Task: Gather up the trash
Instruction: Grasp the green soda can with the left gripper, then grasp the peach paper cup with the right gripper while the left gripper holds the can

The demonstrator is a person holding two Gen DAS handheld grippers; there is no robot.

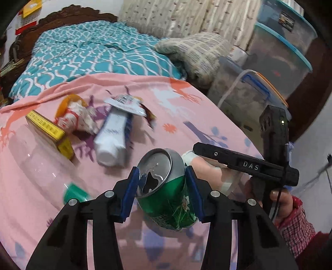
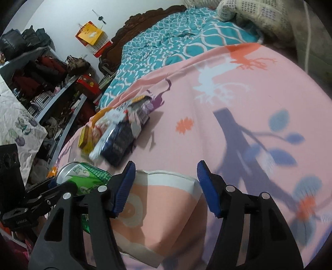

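The pink printed bedsheet offers open room to the right. Trash lies clustered on it: a white plastic bottle, a yellow cardboard box. The left gripper clamps the dented green aluminium can for lifting. The right gripper straddles a pink-and-white paper cup, apparently ungripped.

A home bedroom: a carved wooden headboard, teal quilt, pillow and stacked storage bins.
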